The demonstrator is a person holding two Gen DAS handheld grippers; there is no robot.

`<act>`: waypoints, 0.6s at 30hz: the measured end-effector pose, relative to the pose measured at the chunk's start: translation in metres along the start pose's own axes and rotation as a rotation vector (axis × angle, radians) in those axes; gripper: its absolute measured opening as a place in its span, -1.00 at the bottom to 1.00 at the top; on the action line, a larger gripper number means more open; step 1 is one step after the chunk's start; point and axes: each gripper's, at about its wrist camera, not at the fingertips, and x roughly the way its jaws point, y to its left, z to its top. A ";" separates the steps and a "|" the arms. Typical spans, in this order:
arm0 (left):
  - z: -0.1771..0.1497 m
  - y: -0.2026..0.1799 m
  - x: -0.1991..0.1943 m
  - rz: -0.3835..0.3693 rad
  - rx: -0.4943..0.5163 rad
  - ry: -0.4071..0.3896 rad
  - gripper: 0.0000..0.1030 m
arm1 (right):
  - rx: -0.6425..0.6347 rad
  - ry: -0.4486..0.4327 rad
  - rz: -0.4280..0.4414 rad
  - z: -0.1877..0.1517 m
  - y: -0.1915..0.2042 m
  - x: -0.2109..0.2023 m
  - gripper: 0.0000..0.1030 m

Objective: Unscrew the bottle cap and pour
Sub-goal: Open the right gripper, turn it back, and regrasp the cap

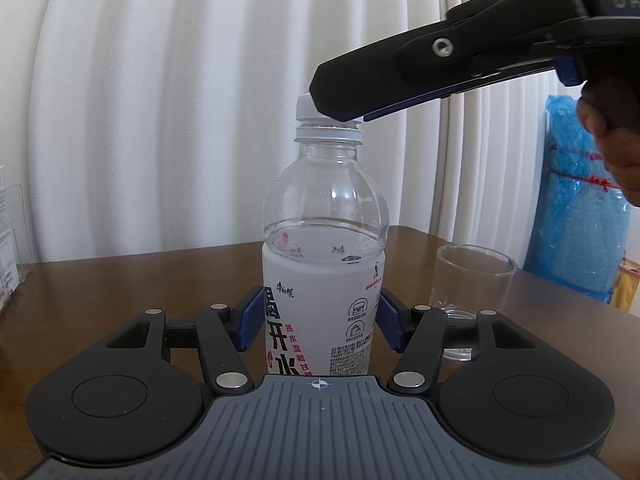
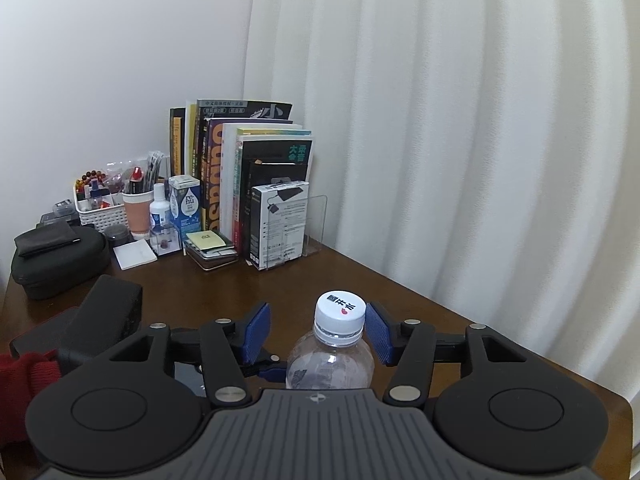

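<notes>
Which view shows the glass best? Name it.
The left wrist view: the empty clear glass stands on the table beside the bottle. The right wrist view does not show it.

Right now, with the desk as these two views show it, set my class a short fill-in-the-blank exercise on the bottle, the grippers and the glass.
1. The left gripper is shut on the bottle, which stands ____ on the table.
2. The cap is ____ in colour.
3. The right gripper has its jaws ____ on either side of the cap.
4. The glass beside the bottle is ____.

Missing words: upright; white; open; empty.
</notes>
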 end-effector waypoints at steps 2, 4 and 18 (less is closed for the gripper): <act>0.000 0.000 0.000 0.000 -0.001 0.000 0.15 | 0.002 -0.004 -0.007 -0.001 0.000 -0.002 0.17; 0.000 -0.001 0.000 0.000 -0.002 0.000 0.15 | 0.015 -0.015 -0.022 -0.001 -0.002 -0.003 0.21; -0.001 -0.002 0.000 0.003 -0.003 0.001 0.15 | 0.063 -0.091 -0.222 -0.002 0.005 0.004 0.38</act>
